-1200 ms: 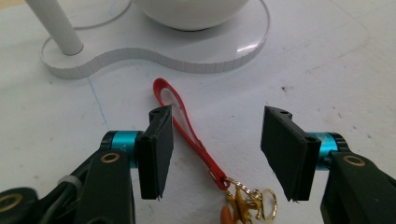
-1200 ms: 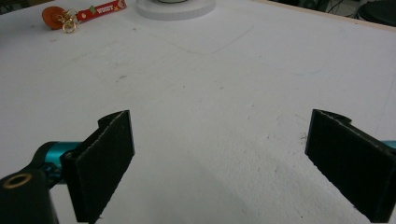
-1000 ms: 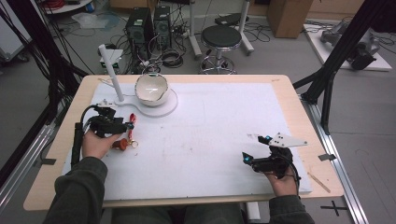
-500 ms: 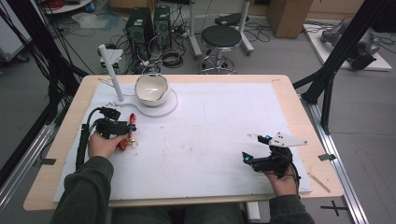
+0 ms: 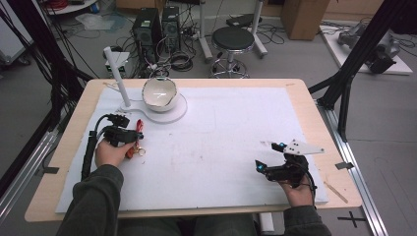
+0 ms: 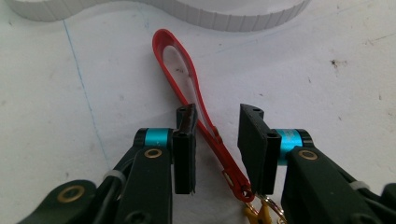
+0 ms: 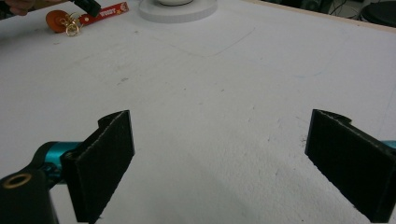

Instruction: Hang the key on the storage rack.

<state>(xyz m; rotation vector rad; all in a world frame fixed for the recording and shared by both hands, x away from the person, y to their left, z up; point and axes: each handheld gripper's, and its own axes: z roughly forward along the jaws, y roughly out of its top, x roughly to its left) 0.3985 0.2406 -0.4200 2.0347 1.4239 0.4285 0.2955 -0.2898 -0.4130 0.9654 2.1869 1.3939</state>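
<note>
Forward toward the white stand is where the left gripper [image 6: 217,151] has gone since a second ago, its hand sliding up along the red strap [image 6: 187,88]; the right gripper [image 7: 224,163] has kept its place near the table's right front corner.

Between the left jaws, set narrowly apart and not clamped, the strap runs slantwise, its loop lying ahead of the tips and its clasp end close by the right-hand jaw. Just behind the jaws sit small gold rings [image 6: 261,212]. Ahead of the loop curves the ribbed rim of the white stand base [image 6: 252,21].

From the right gripper view, whose jaws stand wide over bare sheet, the strap's far side shows lettering, plus an orange disc [image 7: 57,21] beside the rings. From the high view, a bowl [image 5: 159,92] rests on that base and a white post [image 5: 118,76] rises beside it.

A scuffed white sheet [image 5: 226,147] covers the wooden table [image 5: 305,98]. Beyond stand a black stool [image 5: 232,39], computer towers [image 5: 157,27] and cables on a grey floor.
</note>
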